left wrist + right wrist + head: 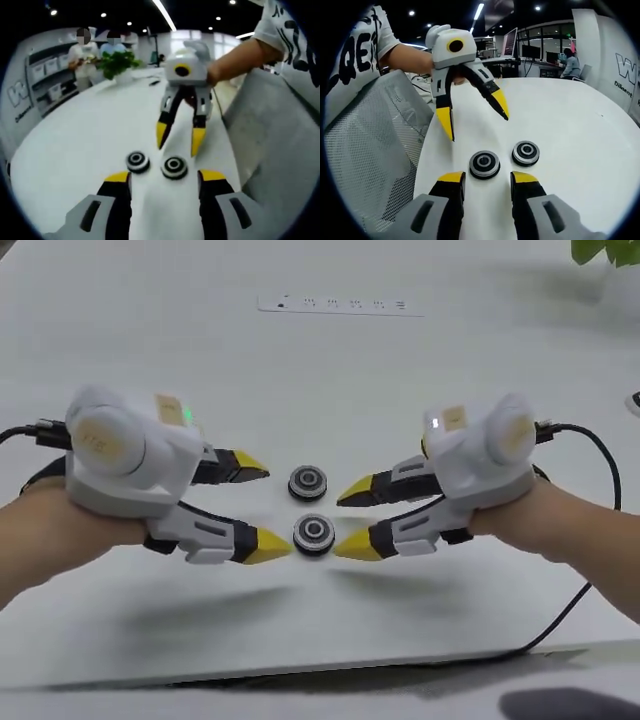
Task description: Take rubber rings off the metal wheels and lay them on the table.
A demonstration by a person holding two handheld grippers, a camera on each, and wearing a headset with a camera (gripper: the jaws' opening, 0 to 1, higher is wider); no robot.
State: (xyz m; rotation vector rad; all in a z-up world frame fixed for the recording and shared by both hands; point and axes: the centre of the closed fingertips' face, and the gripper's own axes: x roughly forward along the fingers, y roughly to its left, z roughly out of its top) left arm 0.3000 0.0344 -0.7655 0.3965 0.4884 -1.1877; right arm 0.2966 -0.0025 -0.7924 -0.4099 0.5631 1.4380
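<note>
White table (300,380), wheel (314,533) between opposing fingers (265,545)

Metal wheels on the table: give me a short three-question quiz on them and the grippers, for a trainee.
1. How many metal wheels lie on the table?
2. True or false: the left gripper is shut on a wheel.
3. Where do the wheels lie? A, between the left gripper and the right gripper; B, stacked in one pile; C, hanging over the table's edge.
Key: 1, two; 2, false, its jaws stand open and apart from both wheels; 3, A.
</note>
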